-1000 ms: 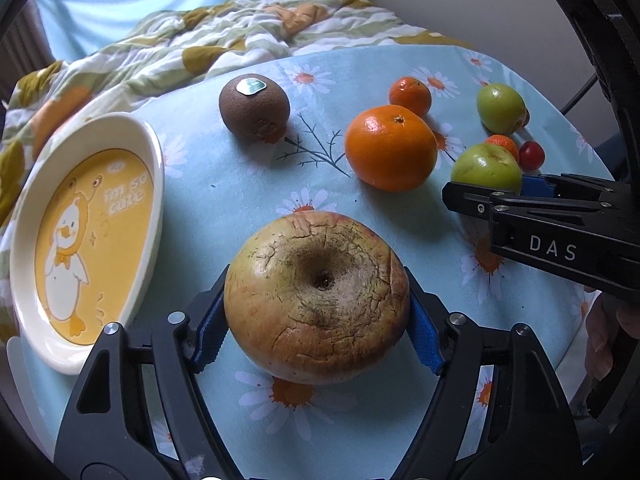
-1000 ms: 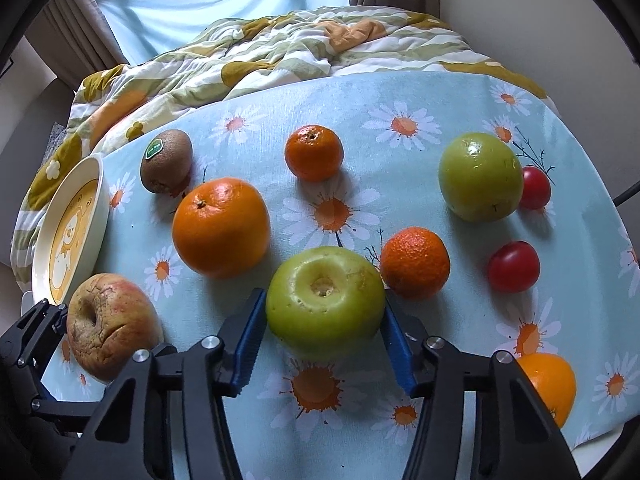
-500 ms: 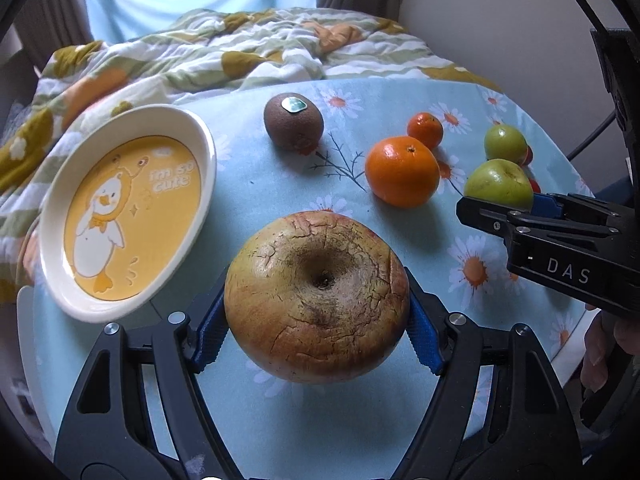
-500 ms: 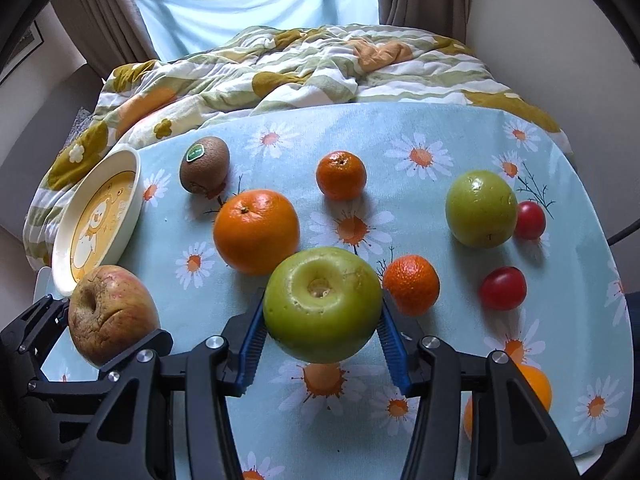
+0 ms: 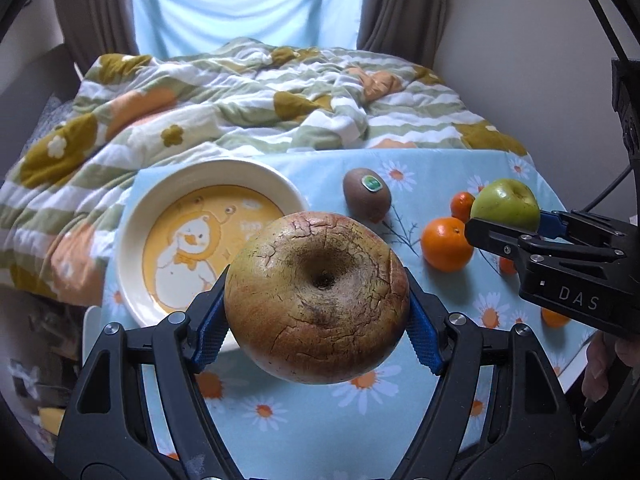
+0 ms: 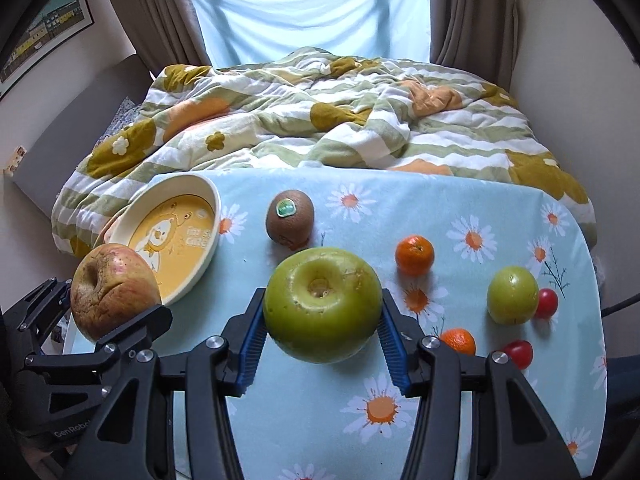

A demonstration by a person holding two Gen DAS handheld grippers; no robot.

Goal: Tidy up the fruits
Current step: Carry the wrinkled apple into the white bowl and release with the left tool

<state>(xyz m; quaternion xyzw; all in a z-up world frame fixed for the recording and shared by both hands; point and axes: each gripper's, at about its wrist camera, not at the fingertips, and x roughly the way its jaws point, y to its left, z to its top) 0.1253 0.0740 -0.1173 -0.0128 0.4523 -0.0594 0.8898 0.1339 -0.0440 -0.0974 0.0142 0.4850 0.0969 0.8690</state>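
My left gripper (image 5: 316,320) is shut on a big wrinkled reddish-brown apple (image 5: 316,300), held in the air above the near edge of the cream duck plate (image 5: 132,240). In the right wrist view that apple (image 6: 114,290) hangs at the left, beside the plate (image 6: 208,200). My right gripper (image 6: 322,344) is shut on a green apple (image 6: 322,302), lifted off the daisy tablecloth (image 6: 400,200); the same green apple (image 5: 505,204) shows at the right of the left wrist view.
On the cloth lie a kiwi (image 6: 290,220), a large orange (image 5: 446,244), two small mandarins (image 6: 415,255) (image 6: 458,340), another green apple (image 6: 512,295) and two red tomatoes (image 6: 547,303) (image 6: 518,353). A rumpled quilt (image 6: 320,120) lies behind the table. A hand (image 5: 600,372) shows at the right.
Both grippers have risen off the table with their apples, and the views have tilted up toward the bed. The left one now hangs by the plate.
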